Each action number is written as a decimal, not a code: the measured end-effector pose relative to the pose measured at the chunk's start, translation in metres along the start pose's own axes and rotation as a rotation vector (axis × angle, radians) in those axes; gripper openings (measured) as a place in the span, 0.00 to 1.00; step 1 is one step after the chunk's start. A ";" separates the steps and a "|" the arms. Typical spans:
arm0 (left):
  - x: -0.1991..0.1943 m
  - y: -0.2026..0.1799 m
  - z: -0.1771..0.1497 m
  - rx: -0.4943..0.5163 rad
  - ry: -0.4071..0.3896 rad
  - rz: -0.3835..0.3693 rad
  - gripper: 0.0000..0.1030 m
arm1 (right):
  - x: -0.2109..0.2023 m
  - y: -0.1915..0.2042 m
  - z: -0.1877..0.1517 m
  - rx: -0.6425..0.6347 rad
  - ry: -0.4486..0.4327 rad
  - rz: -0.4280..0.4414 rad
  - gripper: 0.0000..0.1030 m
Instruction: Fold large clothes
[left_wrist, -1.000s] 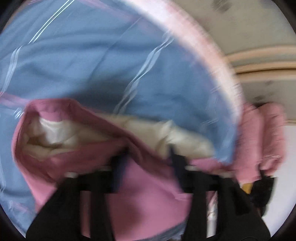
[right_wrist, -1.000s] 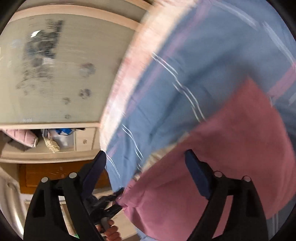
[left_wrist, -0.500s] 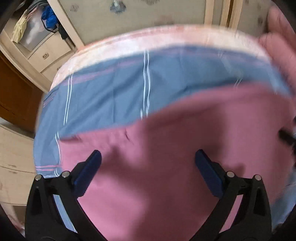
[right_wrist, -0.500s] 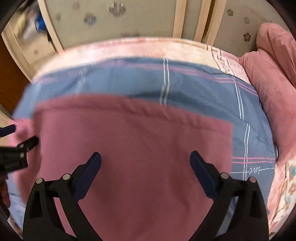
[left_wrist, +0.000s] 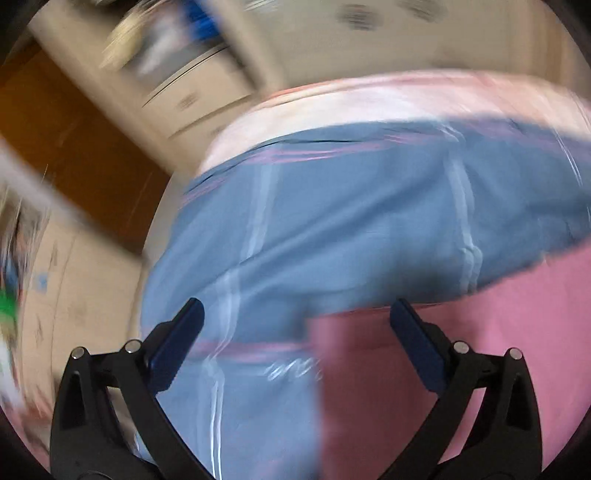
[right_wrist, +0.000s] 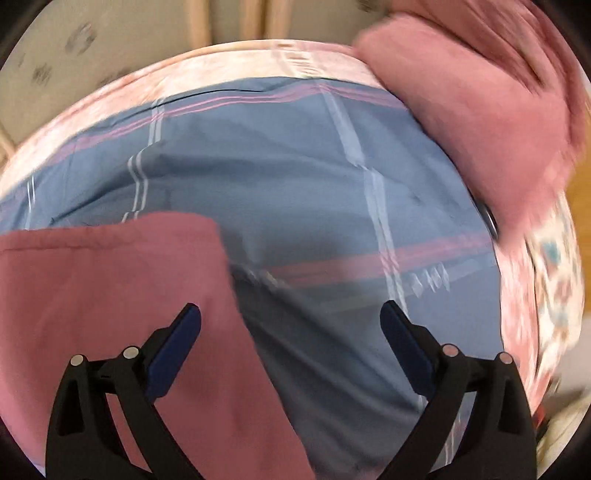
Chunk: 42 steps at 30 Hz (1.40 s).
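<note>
A pink garment (left_wrist: 461, 350) lies flat on a blue striped bedsheet (left_wrist: 332, 203). In the blurred left wrist view it fills the lower right, and its left edge runs down between the fingers of my left gripper (left_wrist: 295, 310). That gripper is wide open above the bed, gripping nothing. In the right wrist view the same pink garment (right_wrist: 110, 295) covers the lower left, with its right edge passing under the left finger. My right gripper (right_wrist: 291, 312) also stands wide open over the blue sheet (right_wrist: 295, 166), with nothing gripped.
A heaped pink blanket (right_wrist: 480, 110) lies at the bed's far right. The bed's pale pink border (left_wrist: 332, 99) curves along the far side. A cream drawer unit (left_wrist: 203, 92) and dark wood (left_wrist: 74, 147) stand beyond the bed's left corner.
A second ago the garment's edge lay bunched at my left gripper; now it lies flat, with both grippers open. Since half a second ago the left view swung left and the right view right.
</note>
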<state>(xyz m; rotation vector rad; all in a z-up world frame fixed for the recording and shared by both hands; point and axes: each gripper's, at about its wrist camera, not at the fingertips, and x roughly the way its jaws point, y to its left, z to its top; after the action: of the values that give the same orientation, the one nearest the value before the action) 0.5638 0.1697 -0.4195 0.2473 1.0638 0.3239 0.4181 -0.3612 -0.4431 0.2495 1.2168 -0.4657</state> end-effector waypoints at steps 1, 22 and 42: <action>-0.009 0.022 -0.005 -0.078 0.031 -0.004 0.98 | -0.007 -0.010 -0.006 0.045 0.017 0.012 0.95; -0.369 0.034 -0.206 -0.021 0.136 -0.280 0.98 | -0.248 -0.006 -0.237 -0.178 0.277 0.319 0.95; -0.633 0.168 -0.342 -0.226 -0.108 -0.375 0.98 | -0.576 -0.026 -0.356 -0.373 -0.245 0.159 0.95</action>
<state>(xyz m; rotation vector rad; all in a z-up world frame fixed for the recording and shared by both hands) -0.0441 0.1018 -0.0048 -0.1365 0.9352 0.0894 -0.0483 -0.1115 -0.0196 -0.0308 1.0117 -0.1202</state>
